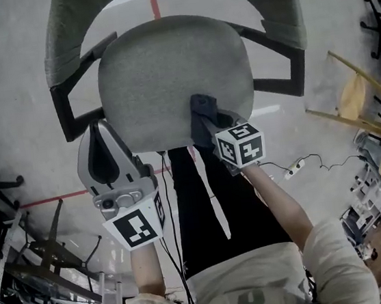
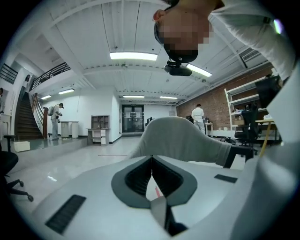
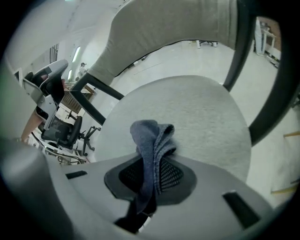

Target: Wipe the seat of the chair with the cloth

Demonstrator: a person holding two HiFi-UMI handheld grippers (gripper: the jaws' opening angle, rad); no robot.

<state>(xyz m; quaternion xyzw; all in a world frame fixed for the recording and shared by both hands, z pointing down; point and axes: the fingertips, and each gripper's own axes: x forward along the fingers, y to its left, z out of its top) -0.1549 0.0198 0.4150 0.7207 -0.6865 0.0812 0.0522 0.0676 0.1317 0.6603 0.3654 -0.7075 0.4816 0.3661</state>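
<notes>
At the lower left of the head view, the left gripper (image 1: 100,133) hangs beside the front left edge of the seat (image 1: 160,69), its jaws pressed together on nothing. The seat fills the upper centre, pale grey and fabric-covered, part of the one chair (image 1: 65,32). Just right of centre, over the seat's front part, the single cloth (image 1: 202,104) is pinched in the jaws of the right gripper (image 1: 210,119). The cloth is dark blue-grey, bunched into folds, and pokes out past the fingertips. Two grippers, one cloth.
</notes>
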